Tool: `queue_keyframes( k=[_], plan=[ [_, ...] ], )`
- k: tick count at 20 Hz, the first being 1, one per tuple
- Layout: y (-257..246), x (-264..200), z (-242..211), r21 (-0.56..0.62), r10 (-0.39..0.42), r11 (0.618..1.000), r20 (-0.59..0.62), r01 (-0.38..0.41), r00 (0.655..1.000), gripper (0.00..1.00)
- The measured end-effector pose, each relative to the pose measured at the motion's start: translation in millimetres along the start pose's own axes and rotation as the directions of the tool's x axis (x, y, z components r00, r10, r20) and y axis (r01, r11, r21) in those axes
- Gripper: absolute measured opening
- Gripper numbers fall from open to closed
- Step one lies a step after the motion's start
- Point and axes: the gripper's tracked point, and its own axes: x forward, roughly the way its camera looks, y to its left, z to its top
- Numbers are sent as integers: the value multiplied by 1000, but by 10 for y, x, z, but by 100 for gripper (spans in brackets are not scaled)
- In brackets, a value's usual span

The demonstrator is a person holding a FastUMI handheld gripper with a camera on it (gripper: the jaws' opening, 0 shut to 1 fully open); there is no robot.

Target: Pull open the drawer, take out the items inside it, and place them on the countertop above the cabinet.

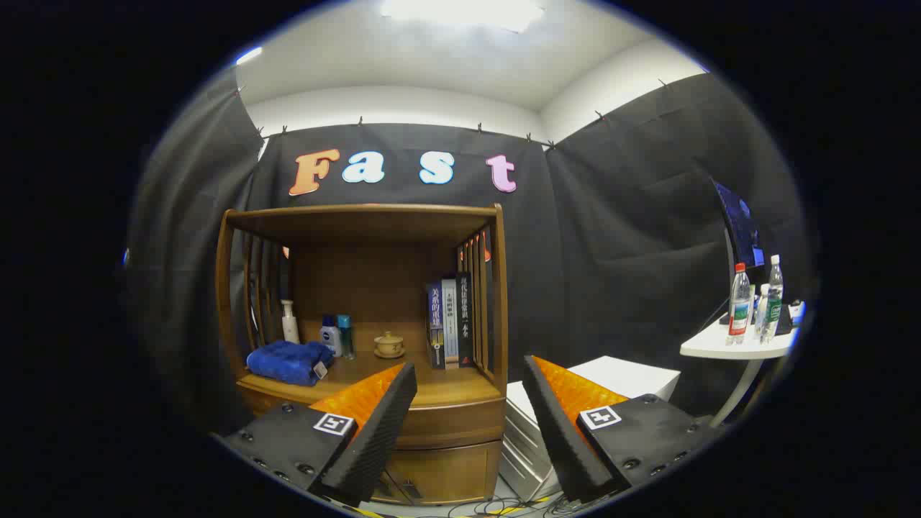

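**Fingers spread, short of the closed drawer**

I have the gripper (469, 374) held back from the brown wooden cabinet (370, 345), its two fingers spread wide apart with nothing between them. The cabinet stands just ahead of the fingers, and I use it as my landmark.

The wooden drawer (450, 426) sits in the cabinet's front, directly under its worktop (446, 392), and looks closed, flush with the front. The left finger covers part of it. I cannot see what lies inside. Below the drawer is a lower wooden door panel (442, 471).

On the cabinet's worktop, inside the slatted open shelf:
- a folded blue towel (288, 362) at the cabinet's left front;
- a slim white pump bottle (290, 321) behind the towel, by the left slats;
- a small white-and-blue bottle (331, 337) and a thin teal-capped bottle (346, 336) just beside each other, towards the back;
- a small beige lidded cup on a saucer (389, 344) near the middle;
- a row of upright books (450, 324) against the right slats.

Just right of the cabinet, beyond the right finger, stands a low white box-shaped unit (611, 378). Well to the cabinet's right is a white round-edged side table (727, 347) carrying clear plastic water bottles (740, 298). Loose cables (496, 509) trail on the floor by the cabinet's base.
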Motion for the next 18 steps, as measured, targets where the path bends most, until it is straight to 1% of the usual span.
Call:
queue_keyframes(
  k=[4, 9, 18],
  plan=[
    [-3, 66, -87, -8, -5, 1000, -17, 5, 1000, 98],
    [118, 88, -91, -14, 13, 1000, -12, -13, 1000, 98],
    [172, -35, 53, -12, 18, 1000, 8, -18, 1000, 98]
  ],
)
